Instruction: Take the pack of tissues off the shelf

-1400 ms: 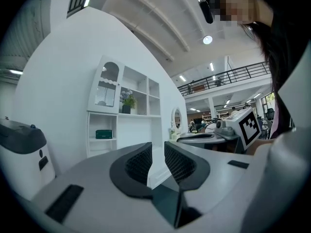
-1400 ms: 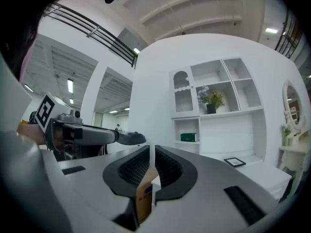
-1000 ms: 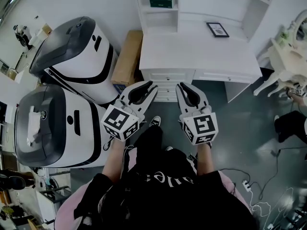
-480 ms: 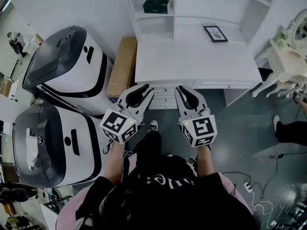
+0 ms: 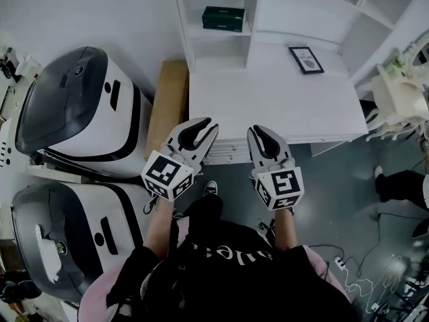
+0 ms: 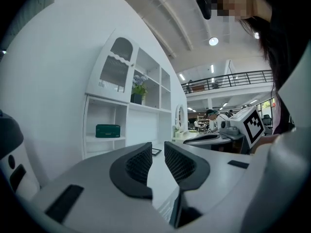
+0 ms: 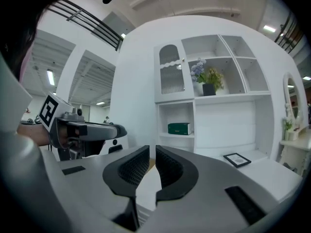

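the green pack of tissues (image 5: 223, 19) is seen on a board in the left bay of the shelf (image 5: 182, 25), behind the white desk (image 5: 268, 99). bare desktop is left before it. the left gripper (image 5: 203, 125) and right gripper (image 5: 259, 133) are held over the near edge, jaws nearly closed on nothing. the shelf top is cut off.
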The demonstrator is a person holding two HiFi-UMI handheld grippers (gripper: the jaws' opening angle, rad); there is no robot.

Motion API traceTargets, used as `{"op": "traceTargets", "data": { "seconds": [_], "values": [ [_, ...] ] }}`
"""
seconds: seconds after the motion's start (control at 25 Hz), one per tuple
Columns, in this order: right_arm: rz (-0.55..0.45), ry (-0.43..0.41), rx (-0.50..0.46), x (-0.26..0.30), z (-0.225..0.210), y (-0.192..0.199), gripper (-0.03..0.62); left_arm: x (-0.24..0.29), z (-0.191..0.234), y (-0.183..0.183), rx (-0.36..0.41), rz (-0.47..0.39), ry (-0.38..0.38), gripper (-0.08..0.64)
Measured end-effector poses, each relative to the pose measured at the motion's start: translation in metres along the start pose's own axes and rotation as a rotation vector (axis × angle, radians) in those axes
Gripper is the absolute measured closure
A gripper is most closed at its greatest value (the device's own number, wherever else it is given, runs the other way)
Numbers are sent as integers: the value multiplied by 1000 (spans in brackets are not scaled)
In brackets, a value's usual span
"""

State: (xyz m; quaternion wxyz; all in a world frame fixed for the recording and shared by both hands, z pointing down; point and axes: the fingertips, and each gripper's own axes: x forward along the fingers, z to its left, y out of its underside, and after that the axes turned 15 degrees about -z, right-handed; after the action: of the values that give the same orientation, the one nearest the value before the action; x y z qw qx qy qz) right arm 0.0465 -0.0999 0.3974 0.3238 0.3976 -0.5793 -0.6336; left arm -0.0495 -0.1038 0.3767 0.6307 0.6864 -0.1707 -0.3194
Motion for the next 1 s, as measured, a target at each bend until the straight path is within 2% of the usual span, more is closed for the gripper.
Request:
{"op": "traceTargets", "data": {
  "seconds": [0.44, 0.68, 1.0],
  "values": [
    [49, 36, -20, 119, -3, 20, 526, 27, 128, 11, -51, -41, 21, 472],
    [68, 66, -35, 150, -15, 26, 526, 44, 155, 14, -62, -49, 63, 472],
    [58, 59, -56, 181, -38, 21, 526, 63, 172, 13, -63, -59, 59, 472]
  ]
}}
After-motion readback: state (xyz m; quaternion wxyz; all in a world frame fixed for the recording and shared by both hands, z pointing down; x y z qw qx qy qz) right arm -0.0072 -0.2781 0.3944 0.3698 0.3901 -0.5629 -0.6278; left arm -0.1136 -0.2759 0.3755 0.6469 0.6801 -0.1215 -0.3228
